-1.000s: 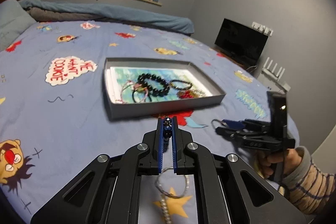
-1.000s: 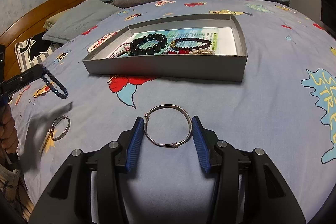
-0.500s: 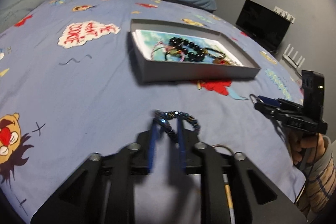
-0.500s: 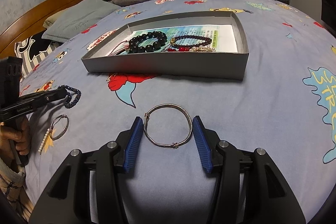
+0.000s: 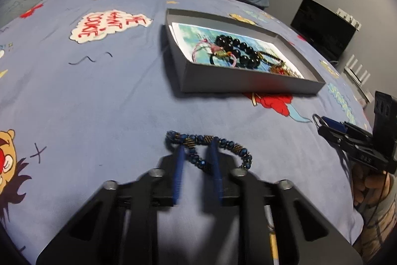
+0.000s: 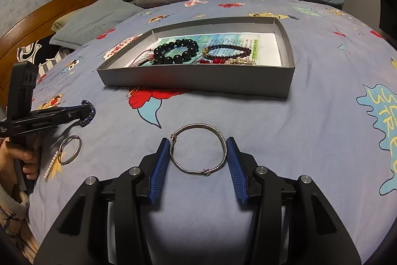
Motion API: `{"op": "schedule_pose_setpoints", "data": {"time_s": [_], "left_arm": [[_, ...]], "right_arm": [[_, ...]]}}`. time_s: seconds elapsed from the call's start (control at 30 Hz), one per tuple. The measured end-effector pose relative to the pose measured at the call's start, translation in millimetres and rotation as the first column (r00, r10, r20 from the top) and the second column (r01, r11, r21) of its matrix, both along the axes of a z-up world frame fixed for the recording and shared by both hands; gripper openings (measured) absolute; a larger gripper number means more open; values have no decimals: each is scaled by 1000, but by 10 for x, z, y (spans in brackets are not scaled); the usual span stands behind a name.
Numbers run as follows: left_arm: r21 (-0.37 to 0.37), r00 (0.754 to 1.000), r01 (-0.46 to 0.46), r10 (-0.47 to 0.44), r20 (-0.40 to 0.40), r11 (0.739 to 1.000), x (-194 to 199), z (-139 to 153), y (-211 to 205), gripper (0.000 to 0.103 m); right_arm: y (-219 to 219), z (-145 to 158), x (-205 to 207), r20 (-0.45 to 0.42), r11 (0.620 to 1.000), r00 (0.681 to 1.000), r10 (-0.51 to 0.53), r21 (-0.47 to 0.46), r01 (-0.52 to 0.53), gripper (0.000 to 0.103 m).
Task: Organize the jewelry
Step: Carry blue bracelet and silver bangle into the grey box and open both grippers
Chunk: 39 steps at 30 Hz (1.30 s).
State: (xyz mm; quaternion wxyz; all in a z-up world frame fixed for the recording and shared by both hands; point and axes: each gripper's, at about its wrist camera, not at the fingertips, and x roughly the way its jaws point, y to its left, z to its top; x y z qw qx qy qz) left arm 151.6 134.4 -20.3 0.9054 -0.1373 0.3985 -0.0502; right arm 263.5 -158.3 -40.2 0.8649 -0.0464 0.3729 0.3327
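**On the blue cartoon-print bed (image 6: 297, 128), short of the box**

The left hand-held gripper (image 5: 196, 153) was closing, jaws slightly apart, with the dark blue beaded bracelet (image 5: 238, 148) between them on the sheet. The right hand-held gripper (image 6: 198, 153) was closing on the thin silver wire bangle (image 6: 198, 126), pads touching both sides. The shallow grey cardboard box (image 6: 198, 83) sat beyond.
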Motion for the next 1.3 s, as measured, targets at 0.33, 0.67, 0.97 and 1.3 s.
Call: {"op": "schedule_pose_setpoints", "data": {"time_s": [0.33,0.67,0.97,1.3], "left_arm": [[18,989,53,-55,140,998,-123,451,-174,7],[46,960,134,-141,243,990,-52,971,-475,7],[74,946,157,-171,275,985,223,1172,-614,7],[103,942,200,-220,255,974,688,1139,-904,7]], "right_arm": [[-67,178,-42,31,998,999,6,58,-8,46],[-116,451,58,74,996,997,-11,91,4,46],[-35,672,329,109,996,994,-16,92,6,46],[168,673,833,87,999,996,-17,53,13,46]]}}
